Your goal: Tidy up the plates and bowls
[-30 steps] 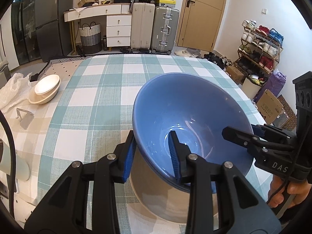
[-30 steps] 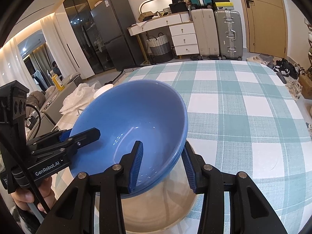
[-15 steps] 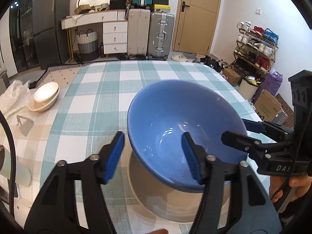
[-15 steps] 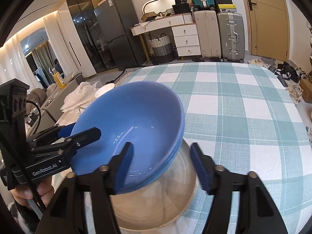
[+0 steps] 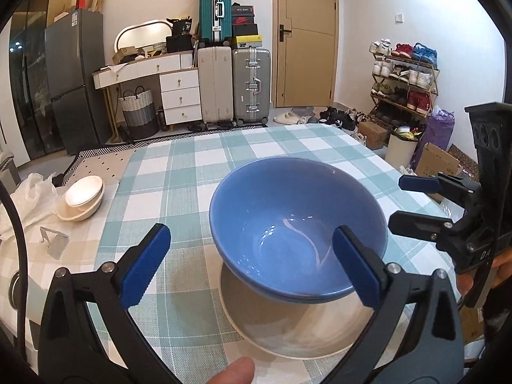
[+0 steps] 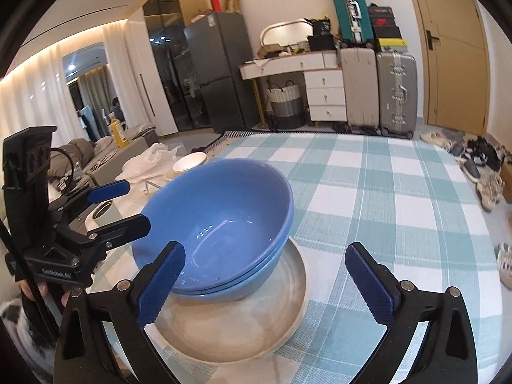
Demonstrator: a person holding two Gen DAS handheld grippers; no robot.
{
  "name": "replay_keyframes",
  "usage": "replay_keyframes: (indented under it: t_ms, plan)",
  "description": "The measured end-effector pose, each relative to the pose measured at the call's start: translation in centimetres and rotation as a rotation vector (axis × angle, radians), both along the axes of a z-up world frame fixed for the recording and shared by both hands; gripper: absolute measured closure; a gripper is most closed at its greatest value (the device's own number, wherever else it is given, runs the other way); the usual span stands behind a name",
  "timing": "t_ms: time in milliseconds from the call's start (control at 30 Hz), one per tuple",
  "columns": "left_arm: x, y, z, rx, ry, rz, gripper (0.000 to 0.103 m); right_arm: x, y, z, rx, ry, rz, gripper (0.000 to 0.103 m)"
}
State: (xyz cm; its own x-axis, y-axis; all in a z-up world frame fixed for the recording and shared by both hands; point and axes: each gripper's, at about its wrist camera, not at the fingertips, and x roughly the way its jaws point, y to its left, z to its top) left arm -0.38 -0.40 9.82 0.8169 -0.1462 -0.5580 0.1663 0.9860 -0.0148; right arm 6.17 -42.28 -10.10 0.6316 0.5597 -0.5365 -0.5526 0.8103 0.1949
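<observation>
Two nested blue bowls rest on a beige plate on the checked tablecloth; they also show in the right wrist view, on the plate. My left gripper is open and empty, its jaws wide apart just in front of the bowls. My right gripper is open and empty, set back from the bowls' near rim. Each gripper shows in the other's view, the right one and the left one, both open beside the bowls.
Two stacked white bowls sit at the table's left edge, by a white plastic bag and a small metal stand. Suitcases, drawers, a fridge and a shoe rack stand beyond the table.
Both grippers opened and let go of the blue bowl's rim, then drew back. The blue bowl now sits level in the lower blue bowl on the plate.
</observation>
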Motion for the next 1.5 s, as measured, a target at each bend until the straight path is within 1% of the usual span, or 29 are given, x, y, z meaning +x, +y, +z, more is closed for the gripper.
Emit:
replay_keyframes:
  t_ms: [133,333,433,633,833,967,1033,1100,1200,1333,1500]
  plan:
    - [-1.1,1.0,0.3,-0.023,-0.027,-0.001,0.002,-0.6,-0.4,0.0,-0.007,-0.037,0.035,0.001]
    - [-3.1,2.3,0.4,-0.023,-0.069,-0.012,0.002,-1.4,-1.8,0.0,0.02,-0.105,0.072,0.001]
    - [-3.9,3.2,-0.1,-0.012,-0.089,-0.01,0.002,-1.6,-2.8,-0.2,0.045,-0.122,0.086,0.001]
    - [-4.8,4.8,-1.7,-0.024,-0.121,-0.006,0.002,-2.7,-4.2,-1.3,0.031,-0.175,0.094,0.001]
    - [-5.4,4.9,-3.5,-0.016,-0.142,-0.01,0.002,-3.3,-5.4,-3.2,0.067,-0.184,0.089,0.001]
    - [-5.2,5.0,-4.6,-0.041,-0.14,-0.008,0.002,-3.1,-5.6,-4.5,0.096,-0.167,0.072,0.001]
    - [-5.2,5.2,-5.1,-0.057,-0.137,0.003,0.002,-3.0,-5.4,-4.9,0.084,-0.16,0.072,0.001]
    - [-5.3,5.2,-5.4,-0.059,-0.141,0.016,0.002,-3.3,-4.9,-4.9,0.059,-0.169,0.074,0.001]
    - [-5.3,5.1,-5.9,-0.054,-0.152,0.023,0.002,-3.9,-4.7,-4.9,0.054,-0.188,0.078,0.001]
    - [-5.4,5.3,-6.4,-0.066,-0.174,0.008,0.002,-4.5,-4.4,-4.8,0.039,-0.22,0.086,0.001]
    - [-5.3,5.3,-7.3,-0.08,-0.183,-0.008,0.002,-4.8,-4.5,-4.8,0.048,-0.236,0.09,0.001]
